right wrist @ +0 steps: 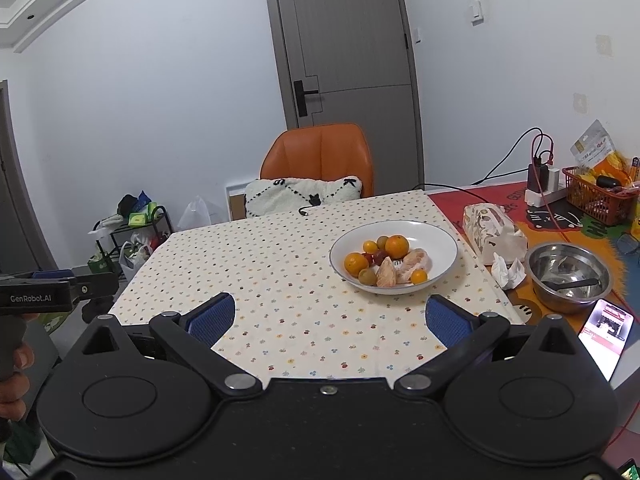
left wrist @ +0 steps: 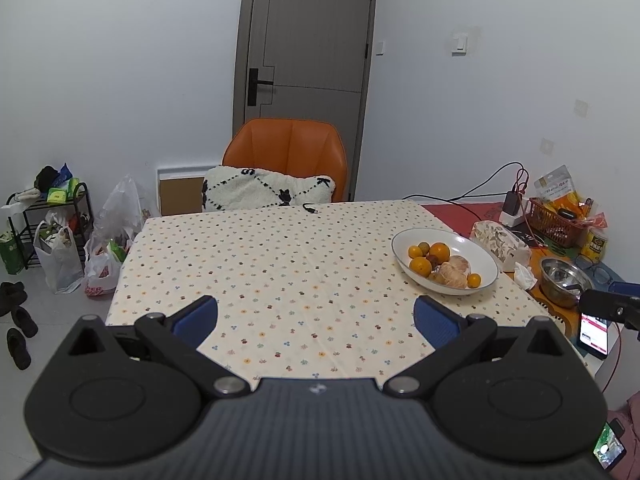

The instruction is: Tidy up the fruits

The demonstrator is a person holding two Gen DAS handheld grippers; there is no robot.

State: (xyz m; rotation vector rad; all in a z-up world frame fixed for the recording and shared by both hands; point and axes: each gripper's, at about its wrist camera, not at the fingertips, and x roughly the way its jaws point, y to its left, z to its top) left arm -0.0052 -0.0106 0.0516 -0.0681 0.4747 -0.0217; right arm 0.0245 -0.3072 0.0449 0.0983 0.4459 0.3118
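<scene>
Dotted tablecloth [right wrist: 280,280], white oval bowl [right wrist: 440,240] of oranges [right wrist: 397,246] centre-right; right gripper [right wrist: 330,320] and left gripper [left wrist: 316,320] both gape empty. Probably approach from above, pinching gently.

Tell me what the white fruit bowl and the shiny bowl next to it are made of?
The white fruit bowl looks like glazed ceramic: smooth, glossy white with a thin dark rim, though it could be melamine. The shiny bowl looks like stainless steel: silvery grey, and its inside mirrors the light and the dark utensil lying in it.
</scene>
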